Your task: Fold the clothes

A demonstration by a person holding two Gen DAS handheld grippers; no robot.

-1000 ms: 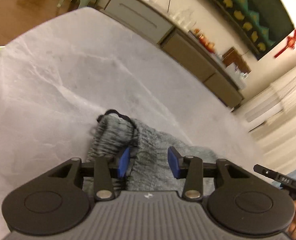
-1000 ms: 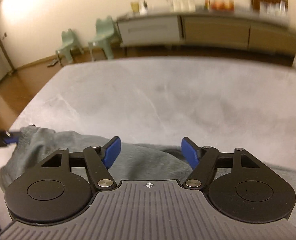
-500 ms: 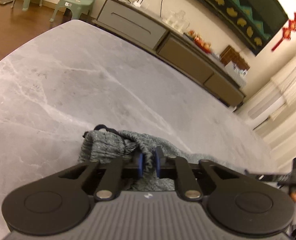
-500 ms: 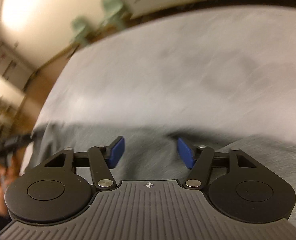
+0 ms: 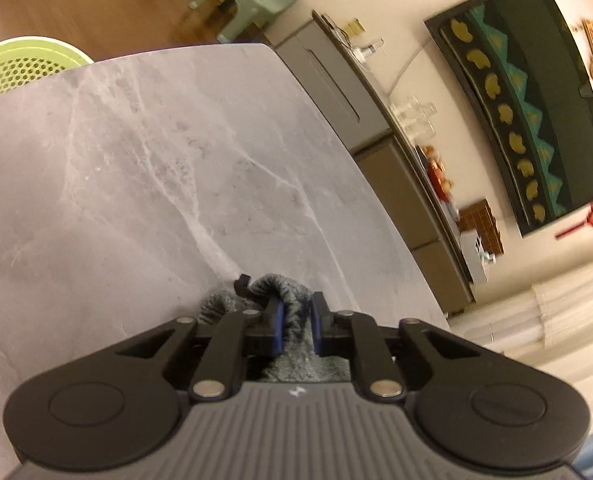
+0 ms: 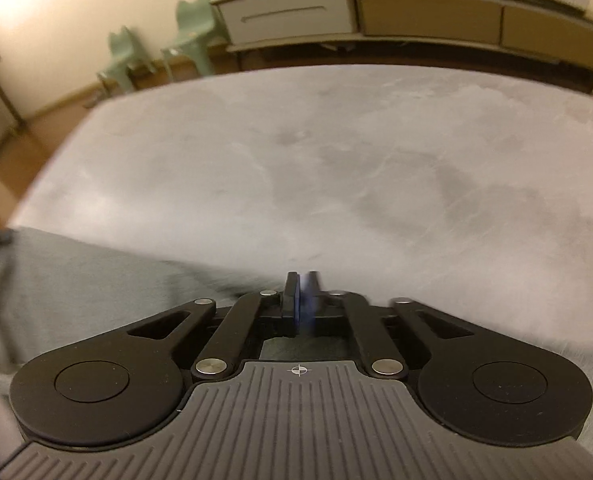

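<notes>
Left gripper (image 5: 295,322) pinches the garment (image 5: 232,306); right gripper (image 6: 302,300) fingers nearly closed, contents unclear. Lift both evenly, keeping the edge taut.

Low wrist views, probably shared table (image 5: 144,184)

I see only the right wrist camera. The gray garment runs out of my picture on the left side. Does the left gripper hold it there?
Observer: Yes. The left gripper is shut on a bunched fold of the gray knit garment.
Operator: Is anything else at that fold?
Observer: A black cord sticks out of the cloth, just beyond the fingers.
Operator: Does anything stand beside the table on that side?
Observer: A green perforated basket shows past the edge of the marble table, partly hidden by it.
</notes>
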